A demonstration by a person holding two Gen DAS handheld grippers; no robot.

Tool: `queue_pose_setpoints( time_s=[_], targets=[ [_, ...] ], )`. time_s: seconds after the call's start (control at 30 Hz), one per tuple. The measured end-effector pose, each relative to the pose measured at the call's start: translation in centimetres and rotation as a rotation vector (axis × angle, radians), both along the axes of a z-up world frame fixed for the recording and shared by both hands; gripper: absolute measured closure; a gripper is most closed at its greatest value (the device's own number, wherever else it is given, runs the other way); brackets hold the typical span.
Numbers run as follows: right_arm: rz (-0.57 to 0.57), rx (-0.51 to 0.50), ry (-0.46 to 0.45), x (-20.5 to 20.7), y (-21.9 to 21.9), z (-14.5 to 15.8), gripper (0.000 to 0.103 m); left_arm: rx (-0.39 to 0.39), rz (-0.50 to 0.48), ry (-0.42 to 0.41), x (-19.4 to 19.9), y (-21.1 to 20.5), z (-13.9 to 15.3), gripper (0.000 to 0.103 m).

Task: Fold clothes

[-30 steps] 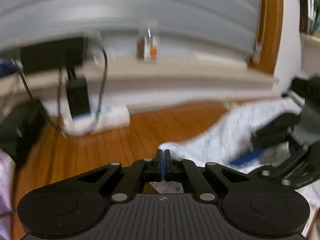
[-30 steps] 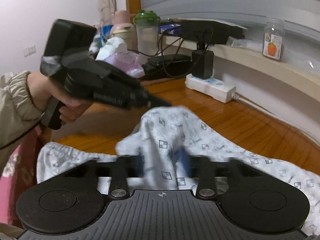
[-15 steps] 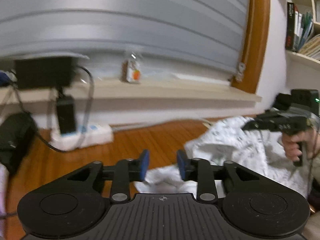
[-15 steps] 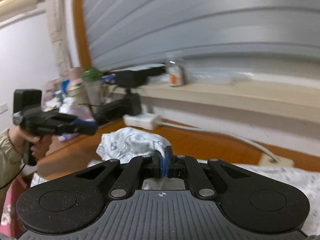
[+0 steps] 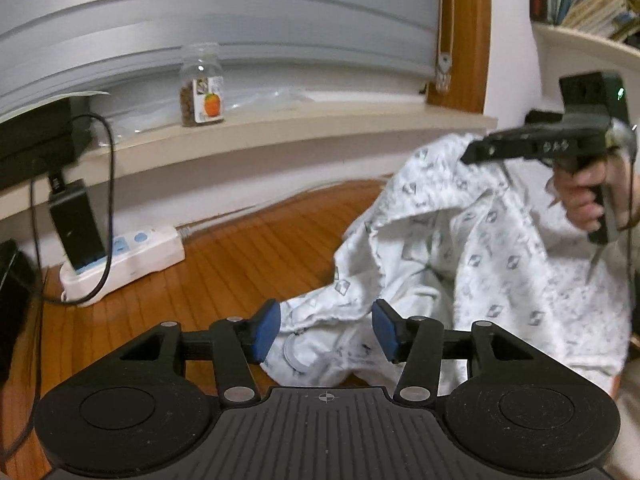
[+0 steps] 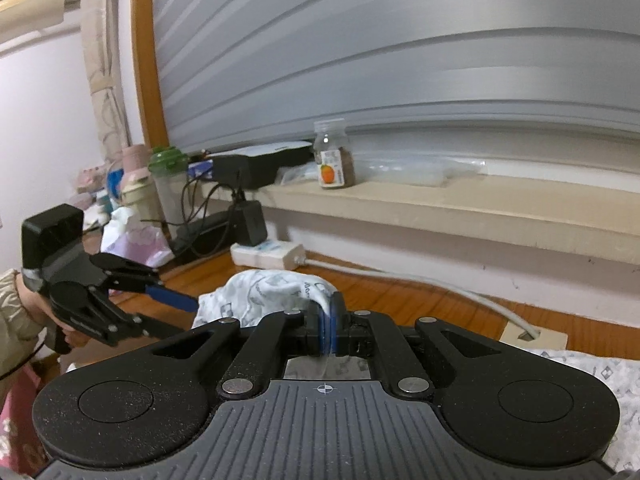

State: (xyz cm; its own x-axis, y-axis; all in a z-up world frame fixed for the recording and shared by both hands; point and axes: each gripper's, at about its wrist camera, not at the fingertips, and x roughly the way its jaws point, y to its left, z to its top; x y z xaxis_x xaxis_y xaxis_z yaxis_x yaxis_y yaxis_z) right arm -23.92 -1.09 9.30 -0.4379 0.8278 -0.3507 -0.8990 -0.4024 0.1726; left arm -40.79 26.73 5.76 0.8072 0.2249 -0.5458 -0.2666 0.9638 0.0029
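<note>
Folding is barely begun: the patterned garment (image 5: 460, 248) is heaped on the worktop (image 5: 224, 264), one edge clamped by the right gripper (image 6: 329, 322), while the left gripper (image 5: 326, 330) fingers are opening around loose cloth.

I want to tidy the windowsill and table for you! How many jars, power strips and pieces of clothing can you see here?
Jars: 1, the jar with an orange on its label, on the windowsill.
Power strips: 1, the white power strip on the table.
Clothing: 1, the white patterned garment.
Total: 3.
</note>
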Motion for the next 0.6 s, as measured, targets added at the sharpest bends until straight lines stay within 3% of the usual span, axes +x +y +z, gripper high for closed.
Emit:
queue_pose_setpoints(
  time_s=[0.2,0.23,0.3,0.37,0.43,0.53,0.6],
  targets=[
    [-0.009,0.013,0.006,0.4,0.0,0.6,0.098,0.057,0.014,0.144,3.4,0.3,-1.2,0.048],
    [-0.012,0.019,0.006,0.5,0.0,0.7,0.098,0.057,0.026,0.144,3.5,0.5,-1.1,0.048],
    [-0.017,0.028,0.01,0.7,-0.2,0.9,0.098,0.076,0.093,0.112,3.1,1.2,-0.5,0.064],
    [-0.019,0.03,0.014,1.0,-0.3,1.0,0.098,0.066,0.182,0.044,2.2,2.4,0.3,0.071],
    [-0.021,0.03,0.017,1.2,-0.4,0.9,0.098,0.034,0.227,0.006,1.2,3.4,0.7,0.071],
    [-0.027,0.028,0.018,1.3,-0.4,0.8,0.099,0.01,0.22,0.0,0.2,3.7,0.7,0.069],
    [-0.03,0.027,0.021,1.3,-0.3,0.7,0.099,0.001,0.211,0.006,-0.3,3.6,0.4,0.057]
  ],
)
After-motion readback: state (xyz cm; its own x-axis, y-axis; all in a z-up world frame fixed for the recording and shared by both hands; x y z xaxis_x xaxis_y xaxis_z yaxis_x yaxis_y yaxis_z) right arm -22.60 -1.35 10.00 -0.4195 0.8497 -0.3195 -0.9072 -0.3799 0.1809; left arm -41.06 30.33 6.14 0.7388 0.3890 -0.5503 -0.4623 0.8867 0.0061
